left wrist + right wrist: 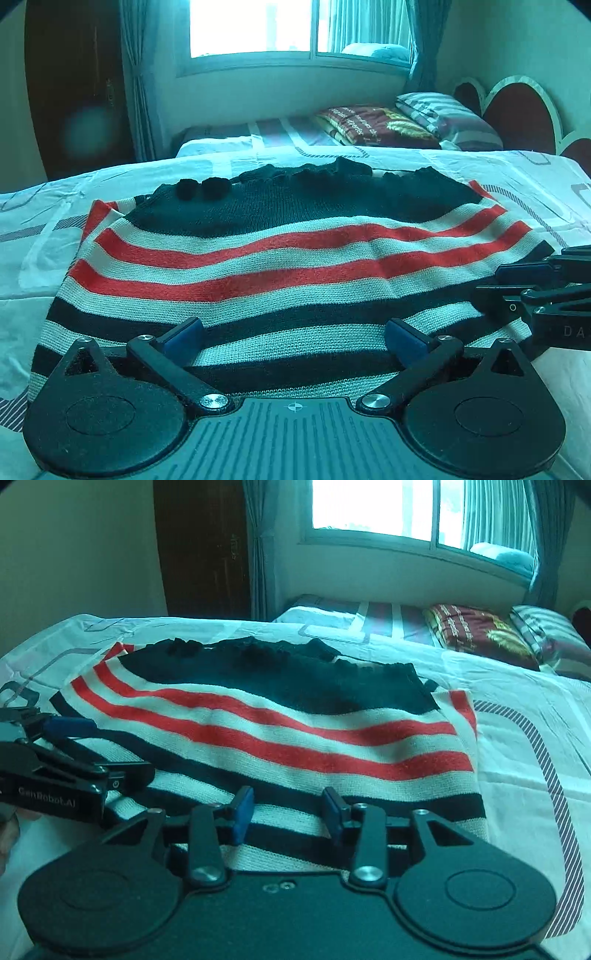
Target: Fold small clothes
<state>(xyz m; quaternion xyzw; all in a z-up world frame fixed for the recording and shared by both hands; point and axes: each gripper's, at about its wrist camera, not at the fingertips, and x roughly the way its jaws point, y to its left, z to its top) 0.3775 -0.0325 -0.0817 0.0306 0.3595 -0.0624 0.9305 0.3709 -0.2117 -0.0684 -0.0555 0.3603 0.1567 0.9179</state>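
Observation:
A small knitted garment (280, 258) with red, white and black stripes and a black ruffled top lies flat on the bed; it also shows in the right wrist view (295, 738). My left gripper (293, 338) is open, its blue pads spread wide over the garment's near hem. My right gripper (290, 812) is open with a narrower gap, just above the same hem. Each gripper shows in the other's view: the right one at the garment's right corner (546, 291), the left one at its left corner (66, 771).
The bed (110, 173) has a white sheet with grey line patterns. A striped pillow (447, 118) and a folded dark red blanket (376, 123) lie at the far end. A window with curtains (258, 29) and a dark wooden wardrobe (74, 81) stand behind.

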